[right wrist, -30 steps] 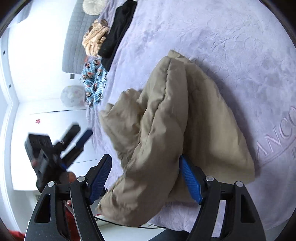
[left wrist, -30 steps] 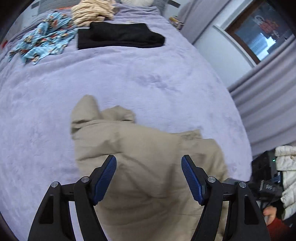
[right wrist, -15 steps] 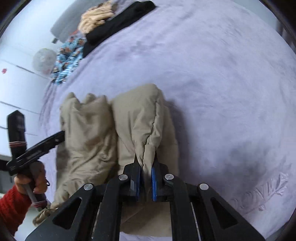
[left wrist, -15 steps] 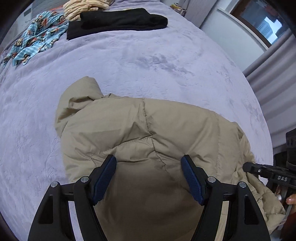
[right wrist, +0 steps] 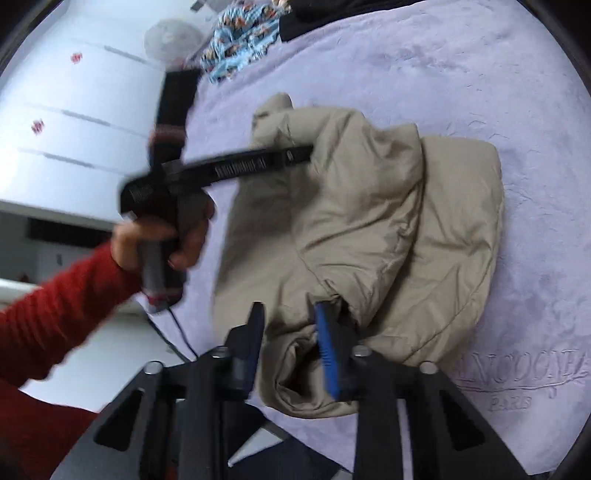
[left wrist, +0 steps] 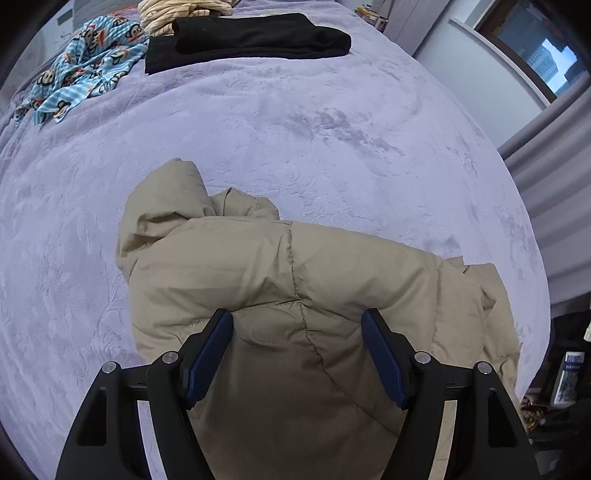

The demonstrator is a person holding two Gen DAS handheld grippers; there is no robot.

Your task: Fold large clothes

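Right tongs (right wrist: 291, 343) now parted, off beige jacket (left wrist: 295, 280), left tongs (left wrist: 297, 343) still spread

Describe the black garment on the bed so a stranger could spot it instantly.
Start at the lilac bedspread and look to its far end. The black garment lies there folded flat, beside the blue monkey-print cloth and striped cream bundle. It alone is plain and dark.

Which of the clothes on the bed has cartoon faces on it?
The crumpled blue garment at the far left, printed with monkey faces. The tan jacket, black garment and cream garment have none.
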